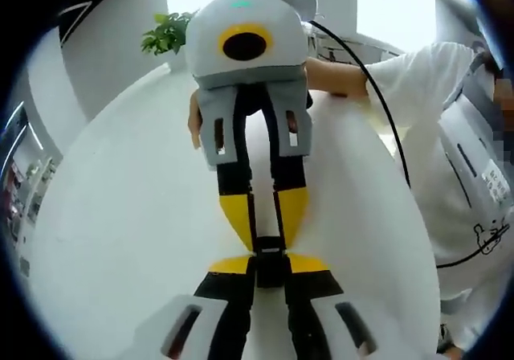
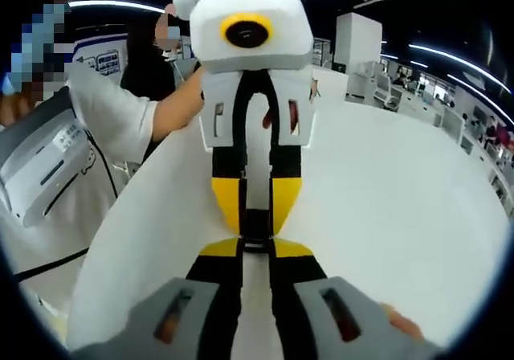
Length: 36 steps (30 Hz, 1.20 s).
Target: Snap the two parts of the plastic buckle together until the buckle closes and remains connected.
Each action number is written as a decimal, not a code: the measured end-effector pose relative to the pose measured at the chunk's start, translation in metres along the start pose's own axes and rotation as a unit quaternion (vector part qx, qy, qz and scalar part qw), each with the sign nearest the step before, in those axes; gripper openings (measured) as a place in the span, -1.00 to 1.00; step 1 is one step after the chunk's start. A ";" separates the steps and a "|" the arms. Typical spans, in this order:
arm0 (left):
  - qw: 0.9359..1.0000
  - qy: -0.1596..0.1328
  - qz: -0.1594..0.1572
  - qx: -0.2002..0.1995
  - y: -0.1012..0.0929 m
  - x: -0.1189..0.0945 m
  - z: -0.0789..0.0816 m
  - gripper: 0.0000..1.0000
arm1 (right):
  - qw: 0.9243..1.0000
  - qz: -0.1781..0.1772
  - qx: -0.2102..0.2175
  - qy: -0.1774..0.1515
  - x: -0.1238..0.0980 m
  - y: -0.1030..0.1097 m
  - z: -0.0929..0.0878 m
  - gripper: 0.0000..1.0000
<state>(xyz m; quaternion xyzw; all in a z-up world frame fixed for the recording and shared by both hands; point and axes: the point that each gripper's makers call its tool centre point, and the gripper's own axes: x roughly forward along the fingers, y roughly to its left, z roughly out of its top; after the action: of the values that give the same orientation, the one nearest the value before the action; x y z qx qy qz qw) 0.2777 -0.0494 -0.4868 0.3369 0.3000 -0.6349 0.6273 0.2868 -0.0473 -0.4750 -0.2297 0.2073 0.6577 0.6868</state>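
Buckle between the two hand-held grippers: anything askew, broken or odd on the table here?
Nothing stands out. The black buckle sits straight between the left hand-held gripper and the right hand-held gripper, tip to tip above the white table. Whether it has latched is too small to tell.

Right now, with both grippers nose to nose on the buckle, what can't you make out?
- Buckle: left gripper view, a small dark piece between the yellow tips; jaws cover its sides, so latched or not is unclear.
- Buckle in right gripper view: mostly hidden by both grippers' tips.
- Left gripper and right gripper: grip contact hidden.
- Table: the stretch behind the opposing gripper is hidden.
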 end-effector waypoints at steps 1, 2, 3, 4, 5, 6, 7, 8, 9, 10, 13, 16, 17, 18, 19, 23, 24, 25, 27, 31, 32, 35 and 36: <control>1.000 -0.001 0.000 -0.001 -0.001 0.000 0.000 -0.66 | 1.000 -0.002 0.002 -0.006 0.001 -0.002 0.000 -0.68; 1.000 -0.003 -0.002 -0.001 -0.001 -0.001 -0.001 -0.64 | 1.000 -0.002 0.006 -0.010 0.001 -0.002 0.000 -0.59; 1.000 -0.005 -0.004 -0.001 -0.002 -0.001 -0.001 -0.62 | 1.000 -0.002 0.009 -0.012 0.001 -0.002 0.000 -0.57; 1.000 -0.006 -0.006 -0.002 -0.002 -0.002 -0.001 -0.61 | 1.000 -0.003 0.011 -0.012 0.001 -0.002 0.000 -0.59; 1.000 -0.006 -0.007 -0.005 -0.003 -0.003 -0.001 -0.60 | 1.000 -0.005 0.010 -0.012 0.000 -0.003 -0.001 -0.59; 1.000 -0.007 -0.007 -0.006 -0.002 -0.004 -0.002 -0.59 | 1.000 -0.005 0.011 -0.013 0.000 -0.003 -0.001 -0.59; 1.000 -0.007 -0.005 -0.006 -0.002 -0.004 -0.002 -0.58 | 1.000 -0.006 0.013 -0.014 0.000 -0.004 -0.001 -0.59; 1.000 -0.008 -0.004 -0.006 -0.001 -0.005 -0.002 -0.58 | 1.000 -0.005 0.016 -0.016 0.000 -0.004 -0.001 -0.58; 1.000 -0.008 -0.004 -0.007 -0.002 -0.005 -0.003 -0.56 | 1.000 -0.004 0.018 -0.017 0.000 -0.004 -0.002 -0.58; 1.000 -0.011 -0.005 -0.010 -0.001 -0.006 -0.002 -0.54 | 1.000 -0.005 0.022 -0.020 0.000 -0.004 -0.001 -0.57; 1.000 -0.022 -0.010 -0.014 -0.003 -0.009 0.001 -0.52 | 0.999 -0.008 0.027 -0.031 -0.002 -0.006 0.001 -0.55; 1.000 -0.028 -0.003 -0.012 0.000 -0.012 0.002 -0.49 | 0.999 -0.010 0.033 -0.041 -0.004 -0.007 0.004 -0.51; 0.999 -0.031 0.000 -0.012 0.001 -0.014 0.003 -0.47 | 0.998 -0.011 0.035 -0.044 -0.004 -0.007 0.005 -0.49; 0.999 -0.036 0.005 -0.010 0.003 -0.015 0.003 -0.45 | 0.998 -0.013 0.035 -0.047 -0.005 -0.007 0.007 -0.48; 0.999 -0.038 0.008 -0.009 0.004 -0.016 0.004 -0.42 | 0.998 -0.015 0.035 -0.048 -0.006 -0.007 0.007 -0.45; 0.997 -0.059 0.045 0.016 0.014 -0.024 0.010 -0.35 | 0.997 -0.028 0.035 -0.056 -0.010 -0.010 0.013 -0.36; 0.997 -0.066 0.048 0.014 0.016 -0.026 0.013 -0.32 | 0.997 -0.028 0.035 -0.055 -0.010 -0.010 0.013 -0.32; 0.995 -0.078 0.054 0.005 0.019 -0.029 0.018 -0.31 | 0.997 -0.032 0.039 -0.059 -0.011 -0.010 0.015 -0.29; 0.993 -0.092 0.072 0.006 0.026 -0.033 0.024 -0.32 | 0.997 -0.037 0.040 -0.062 -0.014 -0.011 0.017 -0.26; 0.989 -0.103 0.104 0.019 0.035 -0.038 0.031 -0.31 | 0.995 -0.066 0.031 -0.066 -0.021 -0.018 0.019 -0.21; 0.989 -0.102 0.108 0.019 0.037 -0.038 0.032 -0.29 | 0.995 -0.073 0.030 -0.066 -0.023 -0.021 0.020 -0.17; 0.986 -0.100 0.135 0.020 0.044 -0.041 0.035 -0.21 | 0.993 -0.082 0.033 -0.072 -0.028 -0.026 0.022 -0.07; 0.985 -0.104 0.139 0.017 0.046 -0.042 0.035 -0.20 | 0.993 -0.086 0.036 -0.076 -0.030 -0.027 0.024 -0.06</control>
<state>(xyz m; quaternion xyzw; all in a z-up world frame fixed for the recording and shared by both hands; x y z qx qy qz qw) 0.3210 -0.0547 -0.4305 0.3186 0.1726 -0.5783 0.7309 0.3115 -0.0582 -0.4371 -0.1717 0.1576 0.6043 0.7619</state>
